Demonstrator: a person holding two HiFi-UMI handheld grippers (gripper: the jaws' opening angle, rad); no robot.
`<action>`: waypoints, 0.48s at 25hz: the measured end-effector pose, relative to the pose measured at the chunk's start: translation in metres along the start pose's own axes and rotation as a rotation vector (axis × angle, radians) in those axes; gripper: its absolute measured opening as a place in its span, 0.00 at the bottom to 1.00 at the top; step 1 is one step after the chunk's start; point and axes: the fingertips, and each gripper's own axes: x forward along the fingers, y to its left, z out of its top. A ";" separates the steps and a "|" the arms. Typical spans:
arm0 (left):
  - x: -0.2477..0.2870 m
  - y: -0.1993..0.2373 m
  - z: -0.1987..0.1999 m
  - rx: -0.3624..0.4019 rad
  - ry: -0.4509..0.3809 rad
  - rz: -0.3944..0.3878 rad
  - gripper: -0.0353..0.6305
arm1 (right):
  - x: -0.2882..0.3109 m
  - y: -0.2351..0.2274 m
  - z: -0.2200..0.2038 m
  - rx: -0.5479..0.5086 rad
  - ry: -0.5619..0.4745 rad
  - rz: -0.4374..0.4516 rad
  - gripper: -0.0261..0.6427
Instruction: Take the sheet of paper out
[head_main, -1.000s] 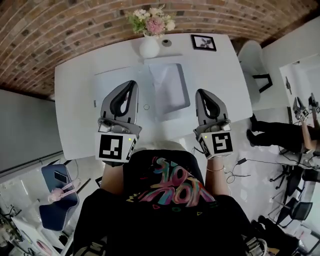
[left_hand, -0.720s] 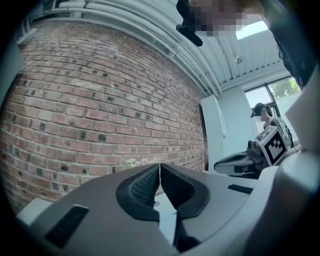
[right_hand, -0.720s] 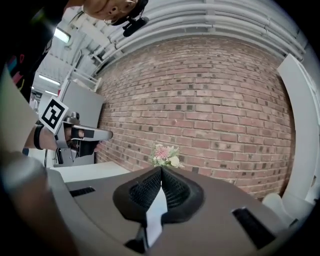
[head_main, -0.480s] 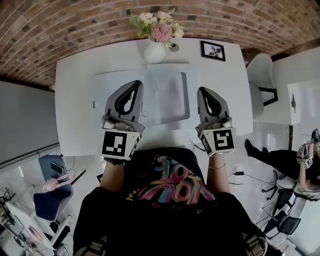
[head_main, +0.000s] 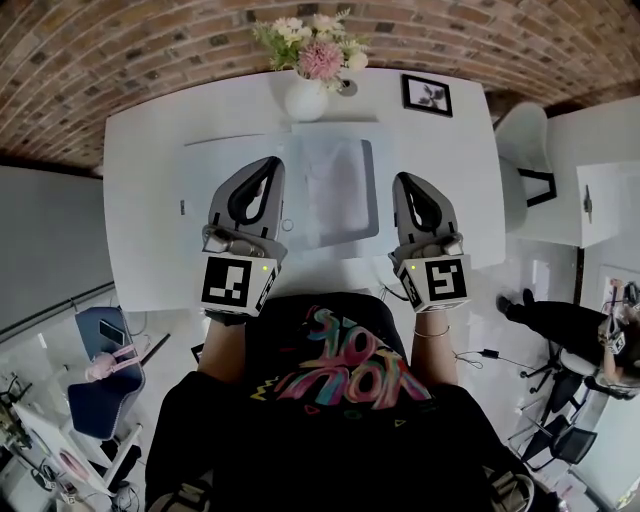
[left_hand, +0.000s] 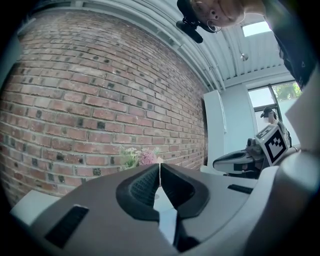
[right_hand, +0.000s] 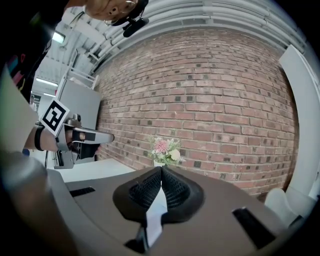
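Observation:
A clear sleeve with a sheet of paper (head_main: 338, 188) in it lies flat in the middle of the white table (head_main: 150, 230). A paler sheet or flap (head_main: 225, 165) spreads to its left. My left gripper (head_main: 268, 166) hovers over that pale part, left of the sleeve. Its jaws are shut and hold nothing (left_hand: 159, 167). My right gripper (head_main: 404, 184) hangs just off the sleeve's right edge, also shut and holding nothing (right_hand: 161, 170). Both point toward the brick wall, and neither touches the paper.
A white vase of flowers (head_main: 307, 95) and a small picture frame (head_main: 427, 95) stand at the table's far edge. A small ring (head_main: 288, 225) lies near the sleeve's near left corner. A white chair (head_main: 525, 140) stands on the right and a blue chair (head_main: 100, 370) near left. A seated person (head_main: 560, 325) is far right.
Both grippers have drifted a little across the table's near half and slightly lower, jaws shut throughout. The sleeve and paper lie as before.

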 end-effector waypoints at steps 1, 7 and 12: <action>0.002 -0.001 -0.003 -0.006 0.005 -0.003 0.09 | 0.001 0.000 -0.001 0.000 0.002 0.002 0.07; 0.009 -0.006 -0.020 -0.039 0.034 -0.017 0.09 | 0.002 0.002 -0.014 -0.001 0.054 0.021 0.07; 0.013 -0.011 -0.035 -0.076 0.039 -0.033 0.10 | 0.004 0.004 -0.016 0.019 0.013 0.024 0.07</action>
